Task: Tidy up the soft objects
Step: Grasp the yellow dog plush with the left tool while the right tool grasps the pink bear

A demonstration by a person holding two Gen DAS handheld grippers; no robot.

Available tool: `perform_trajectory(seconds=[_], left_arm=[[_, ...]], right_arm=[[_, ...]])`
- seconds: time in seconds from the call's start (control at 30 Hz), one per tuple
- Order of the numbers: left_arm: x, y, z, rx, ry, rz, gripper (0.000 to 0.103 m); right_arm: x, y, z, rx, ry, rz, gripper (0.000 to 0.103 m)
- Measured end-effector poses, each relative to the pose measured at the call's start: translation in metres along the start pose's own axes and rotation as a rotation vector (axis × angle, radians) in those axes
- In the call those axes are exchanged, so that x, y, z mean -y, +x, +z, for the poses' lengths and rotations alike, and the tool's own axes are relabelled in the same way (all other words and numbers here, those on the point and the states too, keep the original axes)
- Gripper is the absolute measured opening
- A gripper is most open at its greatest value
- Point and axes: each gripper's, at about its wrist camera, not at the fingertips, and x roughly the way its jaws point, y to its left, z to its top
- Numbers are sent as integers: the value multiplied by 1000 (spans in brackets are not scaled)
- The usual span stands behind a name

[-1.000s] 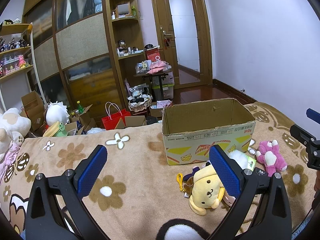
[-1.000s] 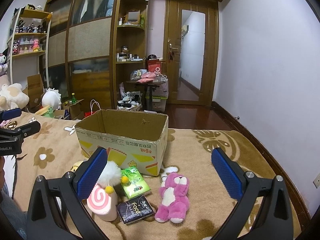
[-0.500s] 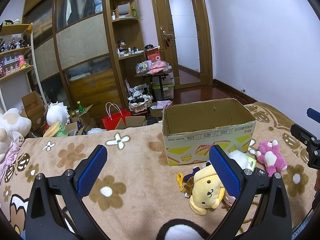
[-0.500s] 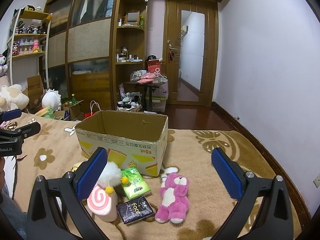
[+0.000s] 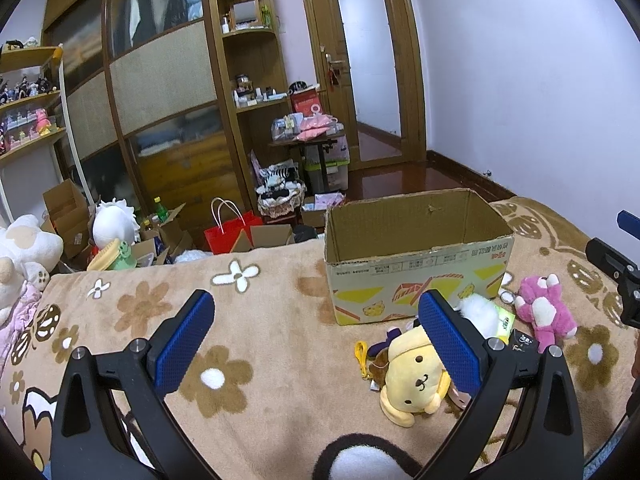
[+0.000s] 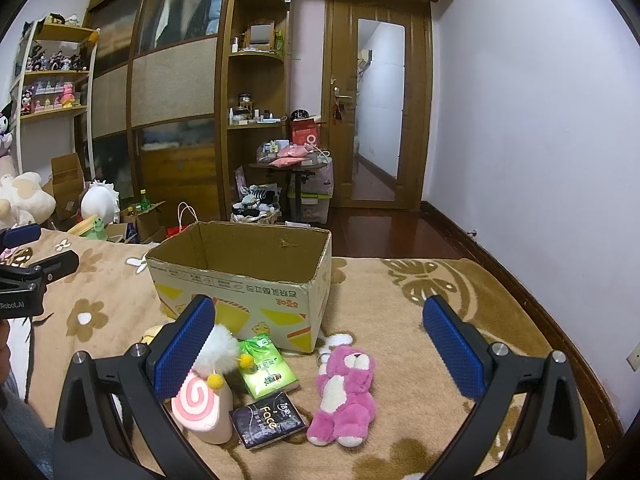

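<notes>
An open cardboard box (image 5: 416,268) (image 6: 244,276) stands on the flowered blanket. In front of it lie a yellow dog plush (image 5: 412,380), a pink bear plush (image 5: 544,312) (image 6: 348,392), a pink swirl plush (image 6: 204,404) with a white pompom, a green tissue pack (image 6: 266,368) and a black tissue pack (image 6: 268,420). My left gripper (image 5: 316,340) is open and empty above the blanket, left of the yellow plush. My right gripper (image 6: 320,344) is open and empty above the pink bear.
The blanket (image 5: 260,320) covers a bed. Beyond its far edge are boxes, a red bag (image 5: 232,232), a small table (image 6: 292,168) and wardrobes. White plush toys (image 5: 24,248) sit at the left. A door (image 6: 380,120) is behind.
</notes>
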Motion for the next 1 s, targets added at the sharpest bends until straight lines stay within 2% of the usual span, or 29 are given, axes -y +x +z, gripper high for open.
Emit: perform_trajectory(seconds=[0.3,0.63,1.0], left_arm=[[10,19,7,-67,-38,-47,101],[27,64,-7,-238,-37,-101,101],[46,93,-28,-370,14,-165,101]], right_arm=[[12,11,5,-25,53,-5,103],[23,39,-2,-113,78,-4,103],[30,77,-20,-219,70,19,103]])
